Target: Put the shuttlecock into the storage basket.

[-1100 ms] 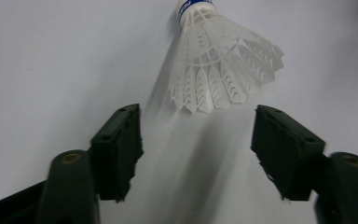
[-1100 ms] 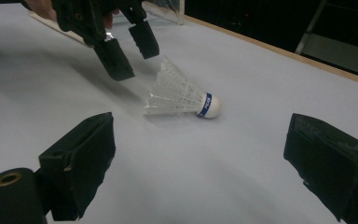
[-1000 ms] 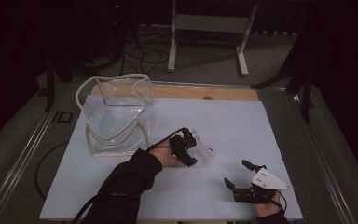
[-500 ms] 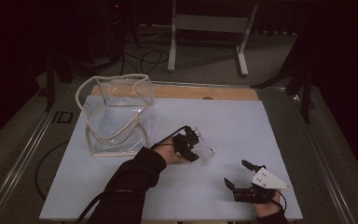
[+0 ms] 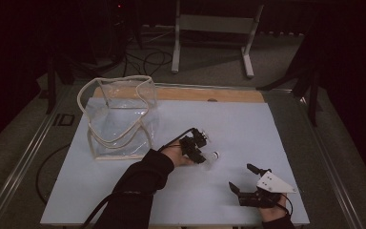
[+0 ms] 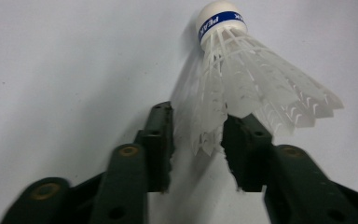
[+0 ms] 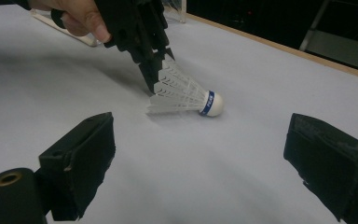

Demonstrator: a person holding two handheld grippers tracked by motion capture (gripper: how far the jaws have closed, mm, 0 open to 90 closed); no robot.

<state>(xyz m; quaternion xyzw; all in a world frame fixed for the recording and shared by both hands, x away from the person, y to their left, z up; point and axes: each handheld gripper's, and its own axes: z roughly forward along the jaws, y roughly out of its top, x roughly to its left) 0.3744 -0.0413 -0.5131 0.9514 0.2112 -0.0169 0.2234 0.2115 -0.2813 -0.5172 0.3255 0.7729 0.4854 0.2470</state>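
A white feathered shuttlecock (image 5: pixel 211 156) with a blue band on its cork lies on its side on the white table top (image 5: pixel 248 119). My left gripper (image 5: pixel 202 158) points down onto it. In the left gripper view the edge of the shuttlecock (image 6: pixel 256 79) feather skirt sits between the jaws of the left gripper (image 6: pixel 196 119), which have just been closing. One pad touches the feathers and a small gap shows at the other. My right gripper (image 5: pixel 240 176) rests open near the front edge. Its own view looks at the shuttlecock (image 7: pixel 186 95) and the left gripper (image 7: pixel 151 81).
A clear plastic bag (image 5: pixel 119 119) with cream trim stands open at the back left of the table. A metal stand (image 5: pixel 209 28) is on the floor behind the table. Bare table lies between the two grippers.
My left gripper has shifted a little toward the shuttlecock and lower, and its jaws have narrowed around the feathers. The right gripper has stayed put.
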